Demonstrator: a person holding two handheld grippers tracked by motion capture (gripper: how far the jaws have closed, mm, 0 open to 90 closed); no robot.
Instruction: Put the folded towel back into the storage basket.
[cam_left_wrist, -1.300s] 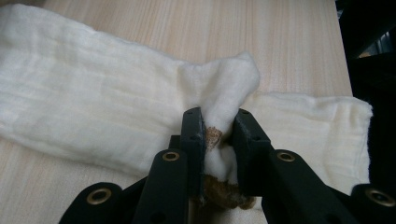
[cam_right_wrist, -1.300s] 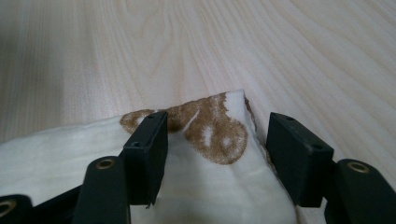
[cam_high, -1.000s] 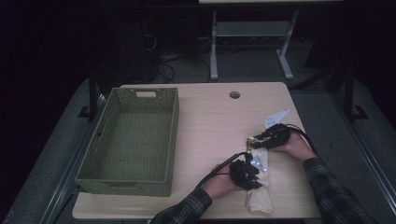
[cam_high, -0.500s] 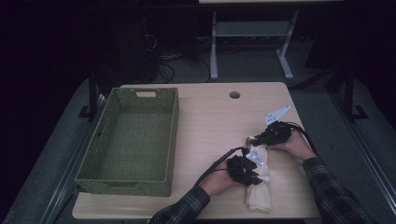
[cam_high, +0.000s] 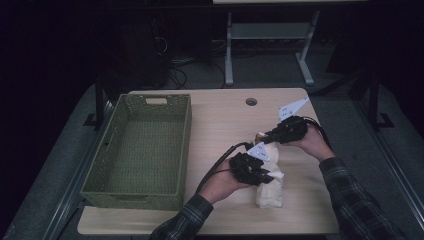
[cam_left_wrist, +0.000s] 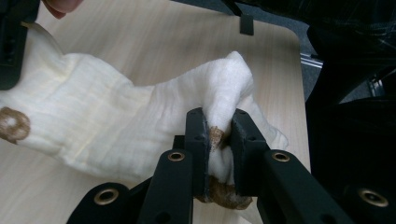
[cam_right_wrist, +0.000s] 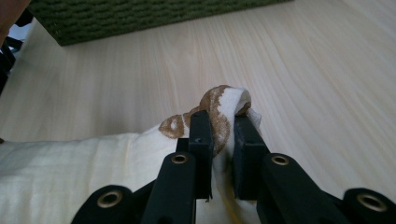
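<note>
The left gripper is closed on a cream cloth. In the left gripper view a bunched fold of the cloth stands up between the two black jaws, and the pads press it from both sides; a brown mark of the print shows just at the pinch. From this grip the cloth stretches away to the left of the jaws, above the table.

The right gripper is also closed on the cloth. In the right gripper view a corner with a brown ring pattern sticks out above the jaw tips, squeezed tight between the pads. Its jaws have just been closing, with the cloth between them. The rest of the cloth hangs to the left and below this gripper.

In the high view the cloth runs between the two grippers, and its lower end lies on the table just beside the left gripper. A green basket stands well apart, to the left of the left gripper.
</note>
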